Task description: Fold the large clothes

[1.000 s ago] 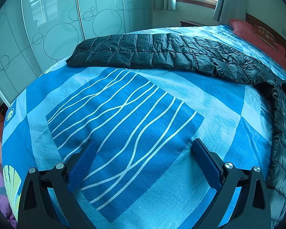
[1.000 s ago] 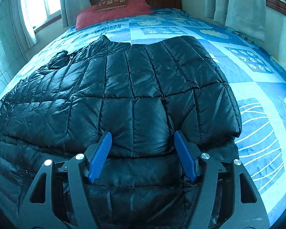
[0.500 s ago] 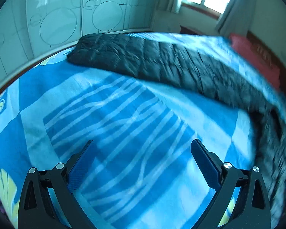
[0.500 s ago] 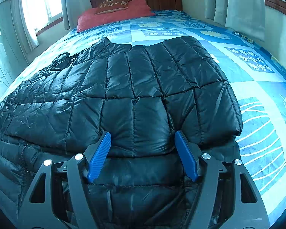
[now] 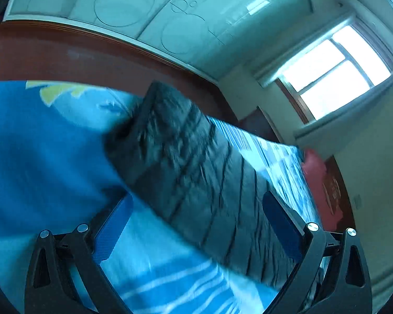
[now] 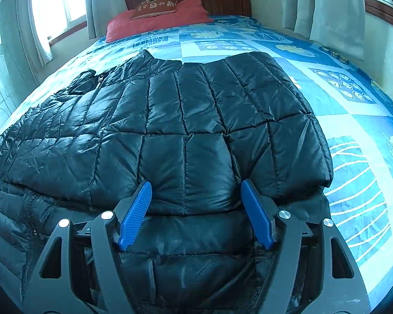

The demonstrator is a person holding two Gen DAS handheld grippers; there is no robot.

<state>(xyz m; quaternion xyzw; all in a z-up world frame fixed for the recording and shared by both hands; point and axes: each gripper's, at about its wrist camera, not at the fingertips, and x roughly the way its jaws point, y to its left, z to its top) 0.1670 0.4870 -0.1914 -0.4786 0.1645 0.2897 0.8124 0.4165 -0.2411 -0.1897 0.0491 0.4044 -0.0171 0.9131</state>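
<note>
A black quilted jacket [image 6: 186, 120] lies spread across the bed [image 6: 353, 120], on a blue patterned bedspread. In the right wrist view its body fills the near and middle part of the picture, with a folded-over section on top whose edge runs across near the jaws and ends at a rounded corner on the right. The collar points toward the far end of the bed, where a red pillow [image 6: 157, 18] lies against a wooden headboard [image 6: 222, 0], with a smaller brown cushion [image 6: 156, 6] on top of it. Curtains hang at windows on the far left and far right.

The right gripper [image 6: 195, 204] points down at the jacket with its jaws spread wide. The blue pads [image 6: 136, 212] stand on either side of a puffy panel at the folded edge; they look to rest on or just above the fabric, and nothing is pinched between them.

The left wrist view is tilted and blurred. The left gripper [image 5: 196, 222] also has its jaws released and wide apart, holding nothing. Ahead of it a long strip of the jacket [image 5: 196, 172] runs from the middle of the picture toward the near right, crossing between the fingertips further out. Beyond the bed are a reddish floor [image 5: 91, 57], a pale wardrobe [image 5: 144, 13] with circle patterns, and a bright window [image 5: 332, 70] at the far right.
</note>
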